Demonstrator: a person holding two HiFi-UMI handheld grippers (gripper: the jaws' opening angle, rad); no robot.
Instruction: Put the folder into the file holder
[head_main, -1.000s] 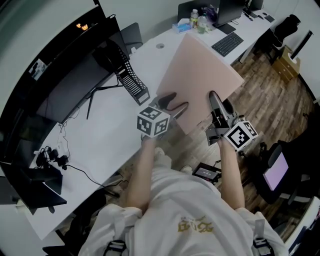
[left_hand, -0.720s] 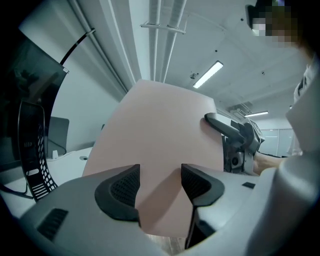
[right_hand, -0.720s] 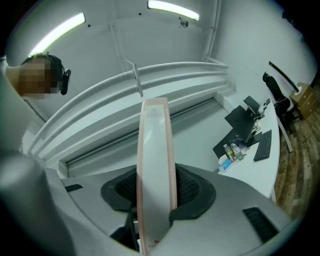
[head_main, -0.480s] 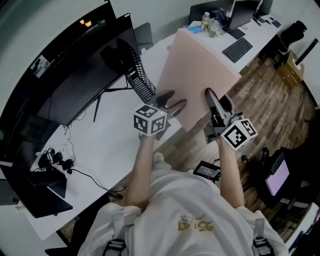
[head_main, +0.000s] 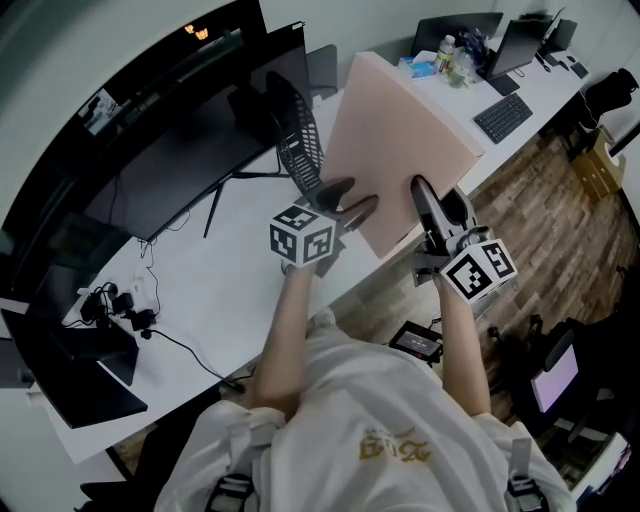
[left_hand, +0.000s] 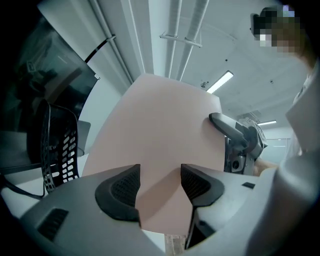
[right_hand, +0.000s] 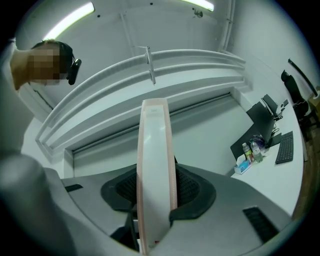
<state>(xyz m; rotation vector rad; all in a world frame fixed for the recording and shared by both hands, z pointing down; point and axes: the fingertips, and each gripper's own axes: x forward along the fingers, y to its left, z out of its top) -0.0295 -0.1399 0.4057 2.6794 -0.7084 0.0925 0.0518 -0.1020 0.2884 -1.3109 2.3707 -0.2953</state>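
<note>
the pink folder (head_main: 400, 130), lifted off the surface (head_main: 220, 270), now hangs closer to the mesh file holder (head_main: 295, 140) at upper centre. your right gripper (head_main: 435, 192) clamps its edge, while your left gripper (head_main: 348, 200) keeps its jaws spread against its face. insertion looks near.

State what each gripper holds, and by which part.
The right gripper clamps the pink folder by its near edge. The left gripper holds nothing; its jaws stand apart.
</note>
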